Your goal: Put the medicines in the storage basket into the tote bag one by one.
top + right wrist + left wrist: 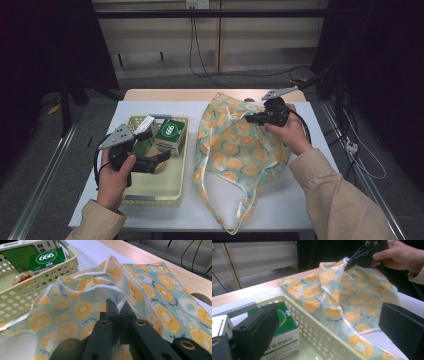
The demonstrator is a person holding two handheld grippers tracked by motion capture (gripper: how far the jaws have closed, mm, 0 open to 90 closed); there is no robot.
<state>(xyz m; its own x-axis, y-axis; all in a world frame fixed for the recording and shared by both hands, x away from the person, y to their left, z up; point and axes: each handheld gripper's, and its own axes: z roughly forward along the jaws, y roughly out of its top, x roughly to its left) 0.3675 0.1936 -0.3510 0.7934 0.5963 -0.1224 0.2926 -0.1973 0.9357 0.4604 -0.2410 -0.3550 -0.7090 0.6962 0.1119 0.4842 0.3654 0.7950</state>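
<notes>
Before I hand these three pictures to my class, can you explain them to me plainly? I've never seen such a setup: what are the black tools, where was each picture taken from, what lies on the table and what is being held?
No robot is here: a person holds a two-jaw hand tool in each hand. The wide picture comes from a fixed camera above the table. The other two come from small cameras riding on the tools, looking along their black jaws.

On the table stand a pale yellow perforated basket and a cloth bag printed with orange slices. In the basket lie a green box marked 666 and a white box.

The right gripper is shut on the bag's rim, lifting it so that the mouth opens. The left gripper hangs open over the basket, holding nothing.
</notes>
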